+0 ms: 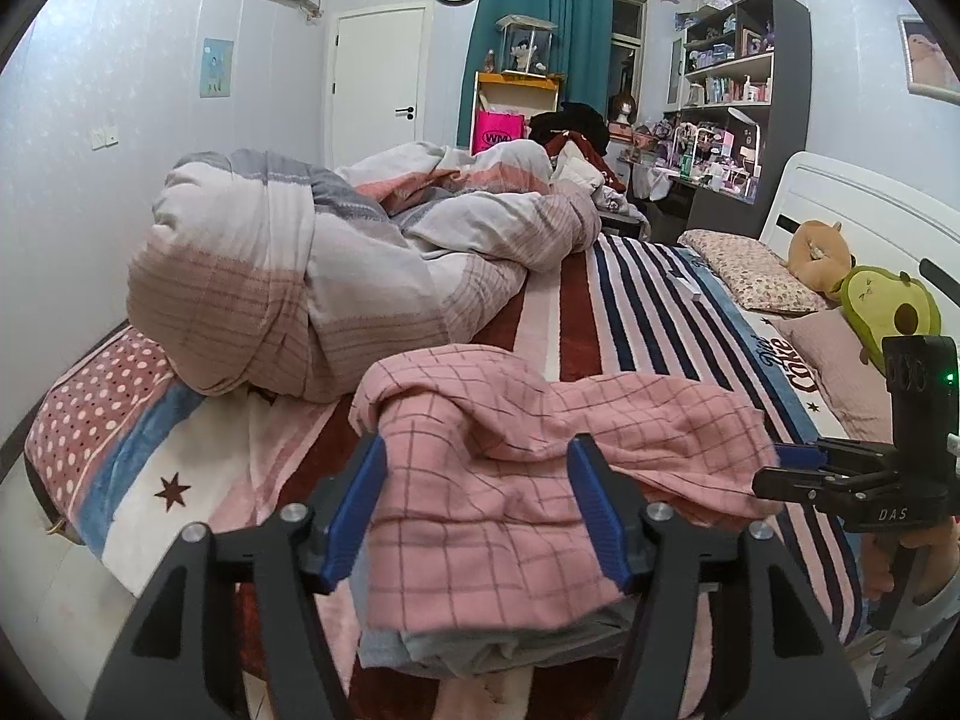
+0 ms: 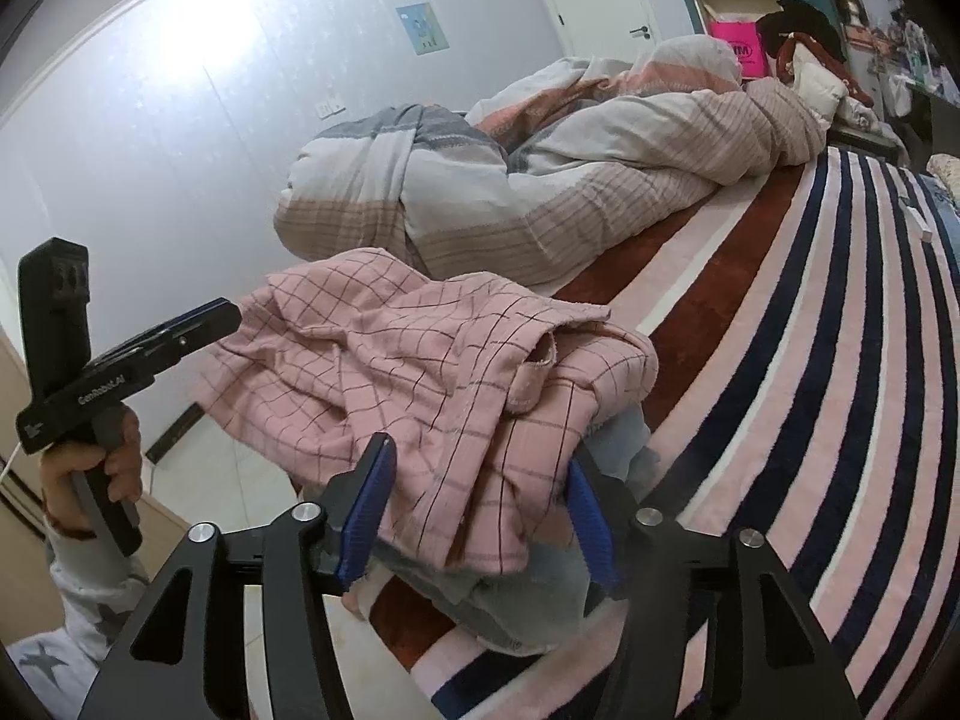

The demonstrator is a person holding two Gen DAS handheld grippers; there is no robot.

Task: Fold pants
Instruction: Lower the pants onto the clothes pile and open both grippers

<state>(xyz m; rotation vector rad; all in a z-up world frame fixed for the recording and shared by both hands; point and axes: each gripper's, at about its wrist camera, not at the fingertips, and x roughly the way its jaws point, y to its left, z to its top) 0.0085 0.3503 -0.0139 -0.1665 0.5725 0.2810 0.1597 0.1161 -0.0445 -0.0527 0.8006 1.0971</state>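
Note:
Pink checked pants [image 1: 498, 468] lie crumpled in a loose fold on a small stack of grey and pale blue garments [image 1: 480, 642] at the bed's near edge. My left gripper [image 1: 477, 507] stands open, its blue pads on either side of the pants' near end without pinching the cloth. In the right wrist view the same pants [image 2: 420, 372] lie between the blue pads of my open right gripper [image 2: 480, 510], which straddles the other end. Each gripper shows in the other's view: the right gripper [image 1: 795, 457] at the pants' right edge, the left gripper [image 2: 207, 318] at their left edge.
The bed is covered by a striped red, pink and navy blanket [image 1: 630, 300]. A bunched checked duvet [image 1: 312, 264] fills the far left side. Pillows and an avocado plush [image 1: 888, 306] lie by the white headboard. A hand [image 2: 90, 474] holds the left gripper's handle over the floor.

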